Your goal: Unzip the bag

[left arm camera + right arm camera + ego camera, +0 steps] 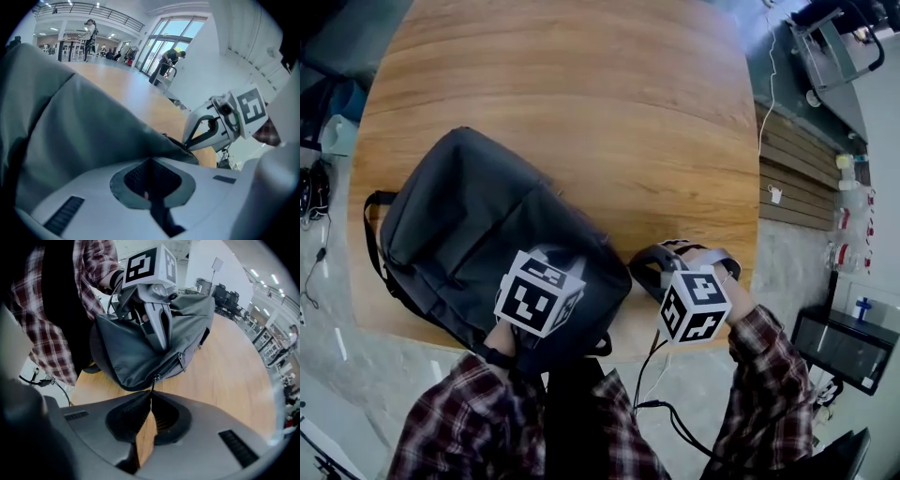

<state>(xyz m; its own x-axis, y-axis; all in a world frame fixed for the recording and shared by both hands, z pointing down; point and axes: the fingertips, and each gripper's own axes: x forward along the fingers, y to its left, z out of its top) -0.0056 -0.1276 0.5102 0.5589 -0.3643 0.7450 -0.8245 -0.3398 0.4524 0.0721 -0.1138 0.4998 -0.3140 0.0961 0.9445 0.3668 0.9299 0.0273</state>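
While left gripper point(150, 160) bears down on bag point(478, 234), right gripper point(151, 394) pinches zipper pull point(153, 381)

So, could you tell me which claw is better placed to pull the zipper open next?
Right. The right claw is closed on the zipper pull at the edge of the bag, while the left claw is shut on the fabric farther up, apparently steadying it.

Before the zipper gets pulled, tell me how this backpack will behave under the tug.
Likely floppy: the backpack fabric sags and creases around the left hand-held gripper. It may slide on the smooth wooden table unless pinned. The zipper pull looks thin, so the right hand-held gripper could slip.
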